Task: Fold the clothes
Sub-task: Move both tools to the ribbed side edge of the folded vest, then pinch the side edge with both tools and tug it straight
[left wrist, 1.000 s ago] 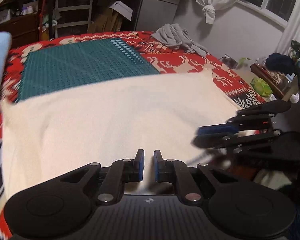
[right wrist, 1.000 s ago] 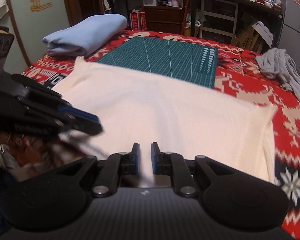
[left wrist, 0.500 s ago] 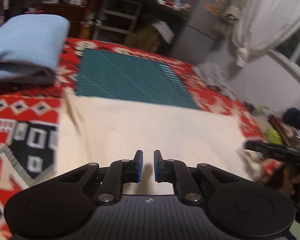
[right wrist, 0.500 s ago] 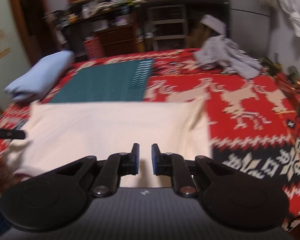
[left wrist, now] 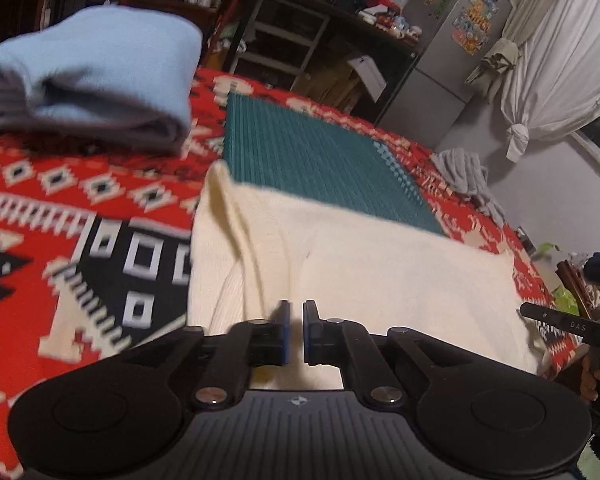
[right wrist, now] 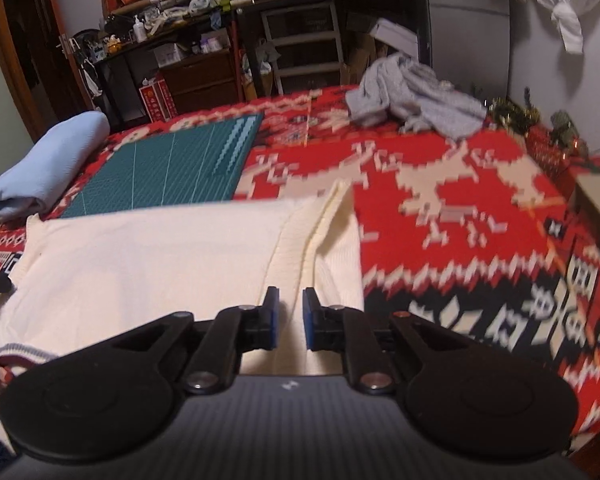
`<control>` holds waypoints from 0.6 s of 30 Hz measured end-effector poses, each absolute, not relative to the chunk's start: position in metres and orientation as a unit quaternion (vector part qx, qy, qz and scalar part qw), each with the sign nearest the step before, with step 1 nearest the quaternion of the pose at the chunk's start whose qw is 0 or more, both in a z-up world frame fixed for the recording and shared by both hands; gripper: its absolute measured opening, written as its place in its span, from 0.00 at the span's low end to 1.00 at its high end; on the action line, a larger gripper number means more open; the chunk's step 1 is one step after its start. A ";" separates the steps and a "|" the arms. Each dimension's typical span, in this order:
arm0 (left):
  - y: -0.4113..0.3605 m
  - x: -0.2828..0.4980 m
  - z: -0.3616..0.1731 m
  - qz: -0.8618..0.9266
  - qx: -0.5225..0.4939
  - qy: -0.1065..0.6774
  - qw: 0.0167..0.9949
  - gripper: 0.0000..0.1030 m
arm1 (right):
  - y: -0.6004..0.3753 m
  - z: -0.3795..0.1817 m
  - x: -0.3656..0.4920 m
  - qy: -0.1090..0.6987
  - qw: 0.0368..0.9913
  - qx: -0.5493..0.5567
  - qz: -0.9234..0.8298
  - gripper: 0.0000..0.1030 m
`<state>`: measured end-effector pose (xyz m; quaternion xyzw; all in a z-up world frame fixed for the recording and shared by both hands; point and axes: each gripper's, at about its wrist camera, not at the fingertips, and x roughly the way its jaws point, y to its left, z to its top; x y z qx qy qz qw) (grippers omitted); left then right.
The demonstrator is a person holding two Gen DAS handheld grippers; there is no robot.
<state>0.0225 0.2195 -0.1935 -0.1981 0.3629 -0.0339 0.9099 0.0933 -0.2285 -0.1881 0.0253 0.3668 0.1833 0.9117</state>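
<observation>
Cream garment [left wrist: 360, 276] spread crosswise ahead; left gripper [left wrist: 296, 330] over its left end, right gripper [right wrist: 287, 318] over its right, both narrow, nothing visibly held

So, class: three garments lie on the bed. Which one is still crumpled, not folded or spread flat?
The grey garment, heaped at the far edge. The light blue one is folded; the cream one lies flat.

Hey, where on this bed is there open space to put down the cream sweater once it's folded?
The widest free patch is the red patterned blanket right of the cream sweater, below the grey clothes heap. The far half of the green cutting mat is also bare. The left edge is crowded by the folded blue garment.
</observation>
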 end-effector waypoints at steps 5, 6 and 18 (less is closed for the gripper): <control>0.222 0.059 -0.186 -0.030 -0.185 0.355 0.916 0.05 | -0.217 -0.181 0.124 0.359 0.915 0.032 0.180 0.13; 0.225 0.066 -0.188 -0.026 -0.188 0.359 0.914 0.05 | -0.214 -0.183 0.131 0.363 0.914 0.032 0.178 0.12; 0.273 0.041 -0.207 0.029 -0.230 0.366 0.901 0.06 | -0.235 -0.197 0.137 0.366 0.917 0.052 0.148 0.13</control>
